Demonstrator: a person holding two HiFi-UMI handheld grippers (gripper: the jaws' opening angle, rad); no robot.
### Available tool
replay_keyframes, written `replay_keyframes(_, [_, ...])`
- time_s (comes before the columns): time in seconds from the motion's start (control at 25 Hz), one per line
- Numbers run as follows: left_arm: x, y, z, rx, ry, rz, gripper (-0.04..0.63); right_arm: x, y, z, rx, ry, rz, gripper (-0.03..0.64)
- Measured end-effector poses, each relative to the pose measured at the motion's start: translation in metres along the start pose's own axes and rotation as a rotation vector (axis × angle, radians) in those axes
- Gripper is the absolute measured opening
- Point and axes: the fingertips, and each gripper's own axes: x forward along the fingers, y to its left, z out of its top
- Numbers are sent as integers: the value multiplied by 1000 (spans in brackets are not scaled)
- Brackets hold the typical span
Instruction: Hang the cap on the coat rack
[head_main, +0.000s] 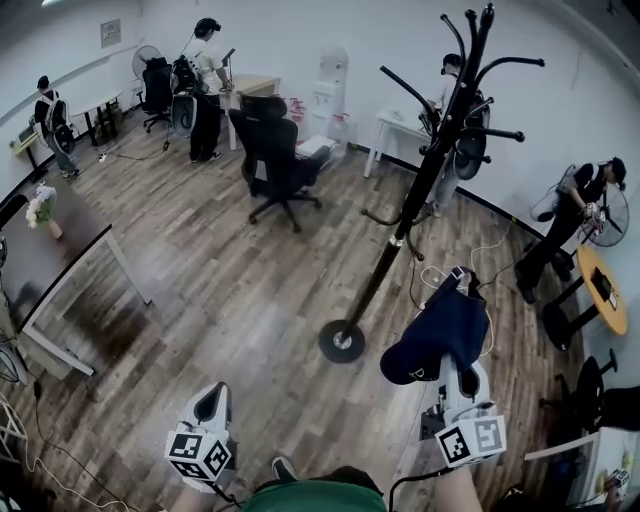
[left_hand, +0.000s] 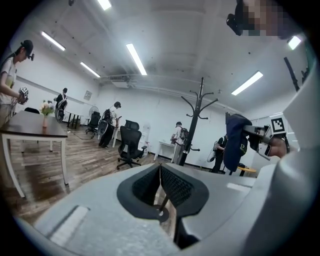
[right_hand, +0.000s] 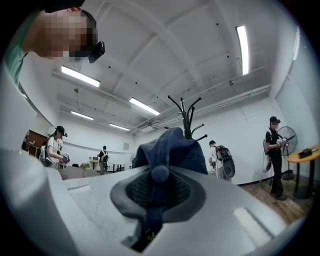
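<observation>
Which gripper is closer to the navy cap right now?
Right. The right gripper is shut on the cap, so it touches it. The left gripper holds nothing and sits off to the cap's left, well apart from it.

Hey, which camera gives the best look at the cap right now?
The head view: the whole cap shows, hanging from the right gripper. The left gripper view shows it small and side-on; the right gripper view, only a close-up fold between the jaws.

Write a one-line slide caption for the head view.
Right gripper shut on a navy fabric cap near the tall black metal coat rack; left gripper empty, cap not yet hung.
</observation>
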Motion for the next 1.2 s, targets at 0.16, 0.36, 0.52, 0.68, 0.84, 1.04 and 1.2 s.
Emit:
replay_keyframes(0.16, [1, 26, -6, -48, 7, 20, 14, 16, 10, 2, -40, 20, -14, 26])
replay_keyframes(0.36, [16, 42, -11, -80, 18, 22, 14, 48, 16, 2, -49, 16, -18, 26])
replay_keyframes(0.52, [34, 51, 1, -65, 3, 38, 14, 75, 11, 2, -44, -12, -7, 26])
replay_keyframes(0.68, [54, 62, 15, -45, -4, 66, 14, 106, -2, 2, -37, -55, -23, 26])
replay_keyframes(0.84, [84, 71, 31, -25, -8, 83, 14, 139, -16, 5, -34, -87, -34, 26])
replay_keyframes(1.04, [136, 71, 45, -38, -6, 67, 14, 177, -34, 4, -45, -94, -52, 26])
replay_keyframes(1.2, [183, 63, 55, -28, 6, 35, 14, 204, -47, 11, -74, -116, -54, 26])
